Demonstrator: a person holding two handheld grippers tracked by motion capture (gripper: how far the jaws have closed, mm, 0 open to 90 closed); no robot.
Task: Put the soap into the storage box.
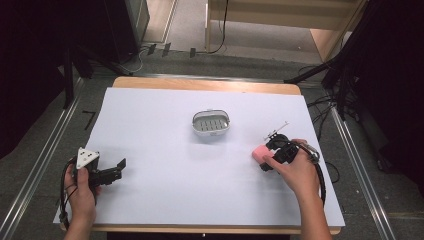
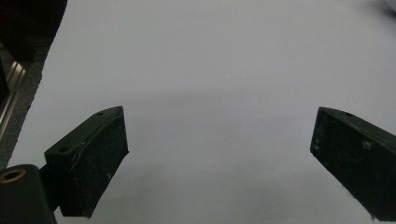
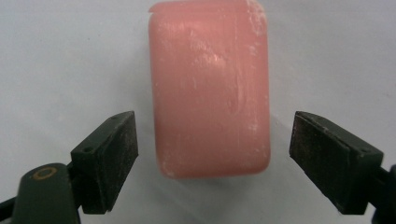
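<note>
A pink bar of soap (image 3: 210, 88) lies flat on the white table sheet, at the right of the high view (image 1: 261, 152). My right gripper (image 3: 212, 140) straddles its near end, jaws open, with a gap on each side between the pads and the soap (image 1: 267, 159). A white soap dish (image 1: 211, 123) with a grey slotted insert stands at the middle of the table, apart from the soap. My left gripper (image 1: 119, 168) rests at the front left, open over bare sheet (image 2: 219, 154), nothing between its jaws.
The white sheet (image 1: 165, 165) covers a wooden table. Metal rails (image 1: 45, 155) run along both sides. Cables and dark stands (image 1: 345, 75) crowd the floor at the back right.
</note>
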